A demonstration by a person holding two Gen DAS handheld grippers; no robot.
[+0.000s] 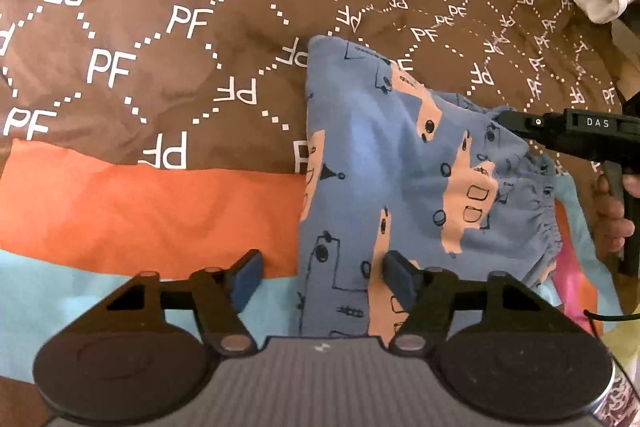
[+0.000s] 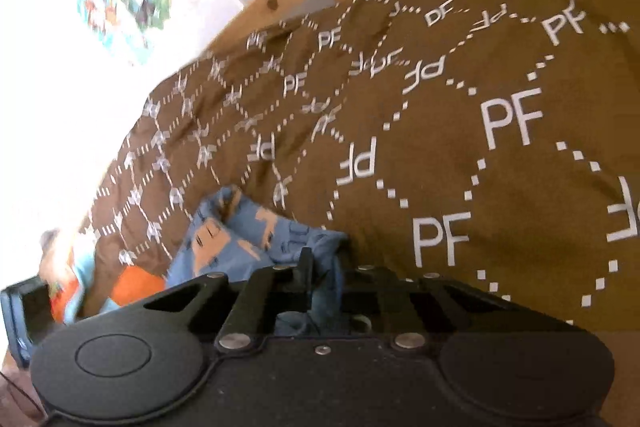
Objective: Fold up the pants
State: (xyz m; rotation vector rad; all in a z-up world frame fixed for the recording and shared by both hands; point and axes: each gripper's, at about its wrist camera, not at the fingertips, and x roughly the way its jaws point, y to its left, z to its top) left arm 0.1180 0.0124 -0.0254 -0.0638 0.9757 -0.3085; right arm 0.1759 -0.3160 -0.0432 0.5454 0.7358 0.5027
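On the brown quilt the blue pants lie bunched, my right gripper pinching their waistband while my left gripper stands spread over the near edge, so uneven lifting risks dragging the fold askew.

both wrist views close, sharing pants and bedspread

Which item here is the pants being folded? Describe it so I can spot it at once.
Find the brown bedspread printed with white PF letters. On its near right part lie the pants: blue fabric with peach patches, black doodles and a gathered waistband, the only blue-and-peach thing on the bed.
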